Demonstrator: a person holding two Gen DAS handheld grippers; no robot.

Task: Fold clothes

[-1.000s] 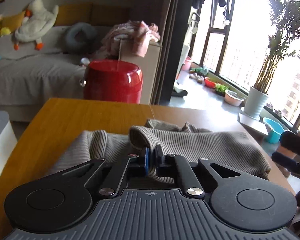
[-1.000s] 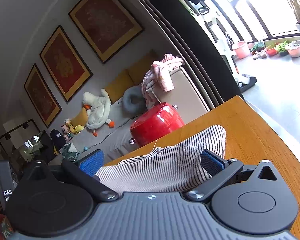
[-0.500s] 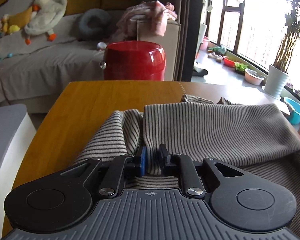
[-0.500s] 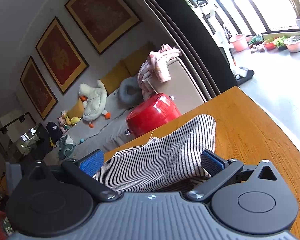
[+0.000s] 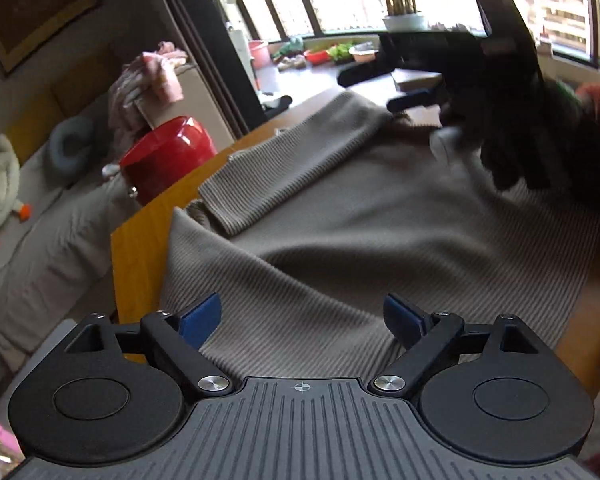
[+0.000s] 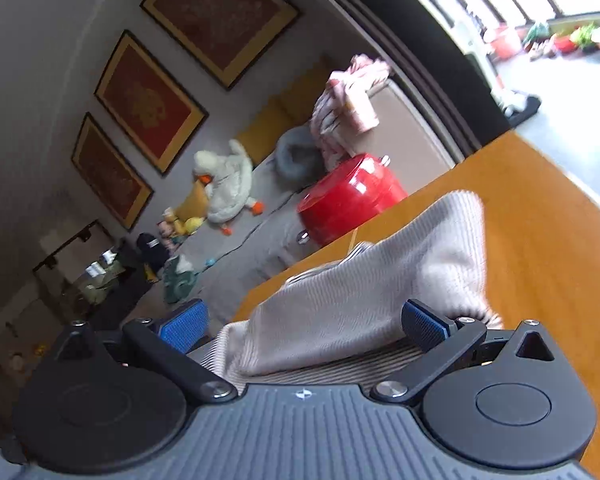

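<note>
A beige fine-striped sweater [image 5: 340, 232] lies spread on the wooden table [image 5: 140, 248], with one sleeve [image 5: 284, 176] folded across its far side. My left gripper [image 5: 302, 322] hovers over the near hem; its jaws are opening wide and the blue pads [image 5: 200, 320] press on nothing. My right gripper [image 5: 384, 88] is over the sweater's far corner. In the right wrist view, the right gripper [image 6: 304, 326] stands wide with a raised fold of the sweater [image 6: 372, 292] lying between its pads, not squeezed.
A red round stool [image 5: 168, 160] stands just past the table's far edge, with a grey sofa [image 5: 40, 240] and a plush duck [image 6: 228, 188] behind it. A person's red sleeve [image 5: 596, 128] is at the right. Bare wood [image 6: 540, 240] runs right of the sweater.
The left gripper has let go of the fold it pinched, spread its jaws wide, and swung sideways while rolling. The right gripper has stayed in place, tilting a little.
</note>
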